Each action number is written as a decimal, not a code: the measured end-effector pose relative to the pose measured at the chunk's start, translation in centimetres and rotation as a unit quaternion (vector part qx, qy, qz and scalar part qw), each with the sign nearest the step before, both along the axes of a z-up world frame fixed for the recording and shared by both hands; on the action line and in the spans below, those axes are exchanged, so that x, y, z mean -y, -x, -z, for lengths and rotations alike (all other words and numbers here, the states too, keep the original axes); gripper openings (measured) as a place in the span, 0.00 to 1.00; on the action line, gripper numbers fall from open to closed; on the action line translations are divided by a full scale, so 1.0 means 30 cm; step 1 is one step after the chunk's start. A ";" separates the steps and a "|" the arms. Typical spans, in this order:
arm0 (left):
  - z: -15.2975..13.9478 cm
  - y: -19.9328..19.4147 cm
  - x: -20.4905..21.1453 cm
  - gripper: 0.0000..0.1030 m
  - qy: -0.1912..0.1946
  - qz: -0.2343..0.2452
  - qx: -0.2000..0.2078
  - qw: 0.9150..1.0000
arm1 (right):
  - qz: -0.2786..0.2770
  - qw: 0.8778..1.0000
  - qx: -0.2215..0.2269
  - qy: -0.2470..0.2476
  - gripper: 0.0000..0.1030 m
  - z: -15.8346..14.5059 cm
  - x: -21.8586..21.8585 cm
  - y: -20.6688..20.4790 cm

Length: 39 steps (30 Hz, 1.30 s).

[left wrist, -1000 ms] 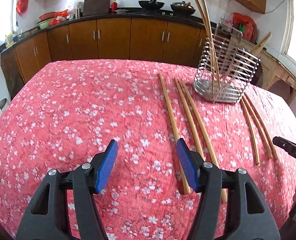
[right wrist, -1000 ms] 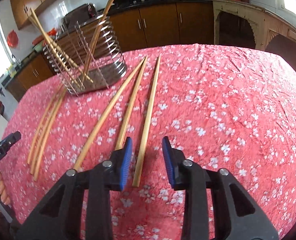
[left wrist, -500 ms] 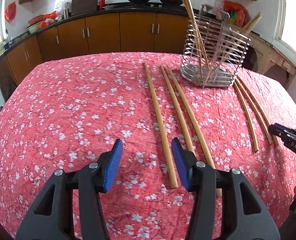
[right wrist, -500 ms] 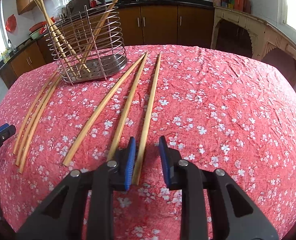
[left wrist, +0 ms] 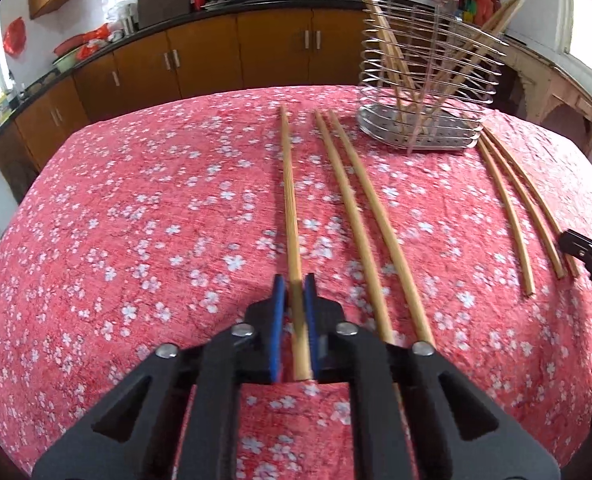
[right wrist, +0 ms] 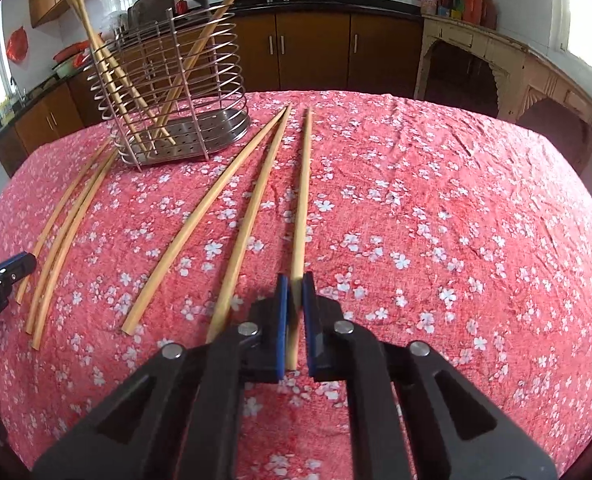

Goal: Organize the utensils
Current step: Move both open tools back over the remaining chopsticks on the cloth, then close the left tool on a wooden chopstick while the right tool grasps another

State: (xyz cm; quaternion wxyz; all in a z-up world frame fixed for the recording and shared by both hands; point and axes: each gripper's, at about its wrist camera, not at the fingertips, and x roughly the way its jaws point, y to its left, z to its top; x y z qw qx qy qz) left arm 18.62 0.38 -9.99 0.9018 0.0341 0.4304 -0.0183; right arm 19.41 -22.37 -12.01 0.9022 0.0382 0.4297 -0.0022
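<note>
Organizing is partly done, by my judgement. A few pale bamboo chopsticks (right wrist: 108, 64) already lean inside the oval, silver wire utensil rack (right wrist: 168, 92), which stands at the far side of the tabletop under a red cloth with white blossoms (left wrist: 136, 220); their exact number is hard to tell through the wires.

Six more sticks lie flat on the cloth, running from the rack's foot toward the person, three to each side of it. The left gripper (left wrist: 294, 284) has its blue-padded fingers clamped on the near end of the outermost chopstick left of the rack (left wrist: 288, 184). The right gripper (right wrist: 294, 280) has its fingers pressed on the near end of the outermost chopstick right of the rack (right wrist: 301, 200). Both sticks appear to rest on the cloth along their length, so neither is lifted yet.

Left to do: carry these two into the rack, then collect the two neighbours left of the rack (left wrist: 359, 216) and the two neighbours right of the rack (right wrist: 252, 208).
</note>
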 end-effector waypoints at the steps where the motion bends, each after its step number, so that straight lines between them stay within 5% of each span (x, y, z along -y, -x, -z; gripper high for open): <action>1: 0.000 -0.007 -0.016 0.07 0.001 -0.009 -0.001 1.000 | 0.005 1.000 0.000 -0.003 0.08 -0.002 0.016 -0.002; 12: -0.004 -0.038 -0.170 0.08 0.023 -0.041 0.000 0.999 | 0.060 0.998 0.000 -0.015 0.08 -0.006 0.207 0.011; 25: -0.002 -0.049 -0.127 0.25 0.007 -0.022 -0.002 1.000 | 0.061 0.998 -0.003 -0.002 0.08 0.001 0.176 0.005; 39: -0.004 -0.048 -0.132 0.28 0.017 -0.018 -0.002 1.000 | 0.062 0.998 -0.003 -0.005 0.08 0.002 0.170 0.003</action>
